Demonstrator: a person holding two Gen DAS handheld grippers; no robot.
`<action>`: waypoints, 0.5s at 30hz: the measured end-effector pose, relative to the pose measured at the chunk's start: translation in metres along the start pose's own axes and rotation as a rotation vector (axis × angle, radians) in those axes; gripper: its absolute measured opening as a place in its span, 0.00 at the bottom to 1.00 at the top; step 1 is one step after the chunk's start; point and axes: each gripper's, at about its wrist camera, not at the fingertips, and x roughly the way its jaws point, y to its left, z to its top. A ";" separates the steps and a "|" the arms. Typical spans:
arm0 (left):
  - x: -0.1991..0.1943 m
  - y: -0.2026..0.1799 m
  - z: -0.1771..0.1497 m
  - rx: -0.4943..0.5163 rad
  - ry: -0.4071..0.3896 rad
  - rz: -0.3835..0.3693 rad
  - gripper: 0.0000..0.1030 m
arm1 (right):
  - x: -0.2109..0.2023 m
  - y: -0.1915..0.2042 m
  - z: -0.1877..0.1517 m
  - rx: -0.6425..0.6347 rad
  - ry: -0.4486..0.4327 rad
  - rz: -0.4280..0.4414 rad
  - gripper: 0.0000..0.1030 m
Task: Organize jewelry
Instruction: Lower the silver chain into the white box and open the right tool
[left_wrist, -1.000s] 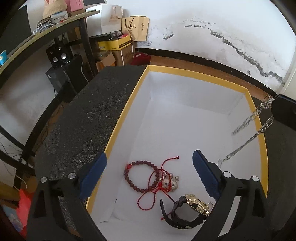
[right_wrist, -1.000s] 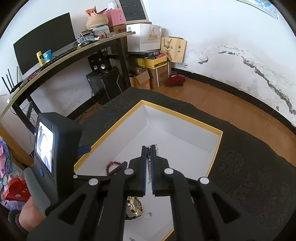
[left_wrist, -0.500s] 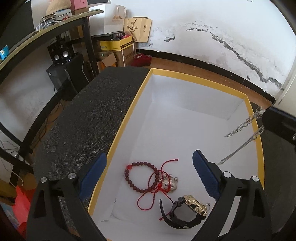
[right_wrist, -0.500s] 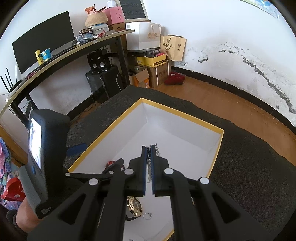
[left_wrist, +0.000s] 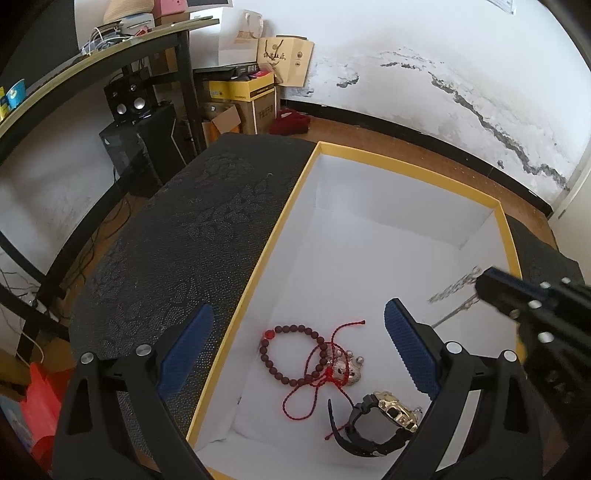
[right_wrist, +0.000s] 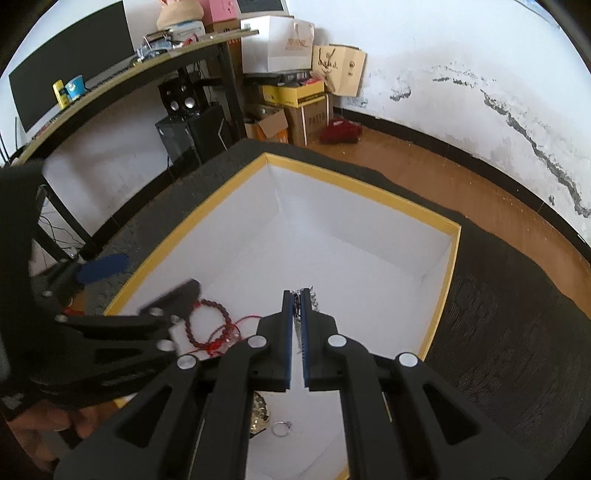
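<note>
there, over a white box with a yellow rim (left_wrist: 280, 229), set on a dark patterned cloth (left_wrist: 177, 236). right gripper (right_wrist: 296, 295) clenched on a silver chain (right_wrist: 309, 293), blue pads almost meeting, links showing between them and poking out past the tips. in the left wrist view, same chain (left_wrist: 452, 290) hanging from that claw at the right edge, blurred, two strands trailing down and leftward inside the box near its right wall; whether the lower end touches the floor of the box, cannot tell. left gripper (left_wrist: 295, 349) released, blue pads wide apart, nothing between them, hovering above the near left part of the box. below and between those pads, on the box floor: a dark red bead bracelet (left_wrist: 291, 354), tangled with a red cord (left_wrist: 317, 376) and a small silver charm (left_wrist: 345, 367). nearer still and to the right, a black watch with a gold face (left_wrist: 384, 424), lying on its side, touching the cord's loose end. seen from the right wrist, a small metal ring (right_wrist: 282, 429) on the box floor just beside the watch, under the right claw's fingers. chain well apart from the bracelet pile, to its right and farther off. far half of the box bare white. beyond the cloth, a wooden floor (right_wrist: 461, 177), a cracked white wall (left_wrist: 443, 81), a desk (right_wrist: 122, 74) with cardboard boxes (right_wrist: 295, 103) and speakers (right_wrist: 181, 99) under it at far left.
</note>
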 end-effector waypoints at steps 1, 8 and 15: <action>0.000 0.001 0.000 0.000 0.001 0.000 0.89 | 0.005 0.000 -0.001 0.001 0.010 -0.002 0.05; 0.000 0.007 0.000 -0.014 0.000 -0.005 0.89 | 0.027 0.004 -0.011 -0.005 0.053 -0.017 0.05; 0.000 0.007 0.000 -0.023 -0.001 -0.005 0.89 | 0.022 0.006 -0.011 -0.011 0.040 -0.026 0.05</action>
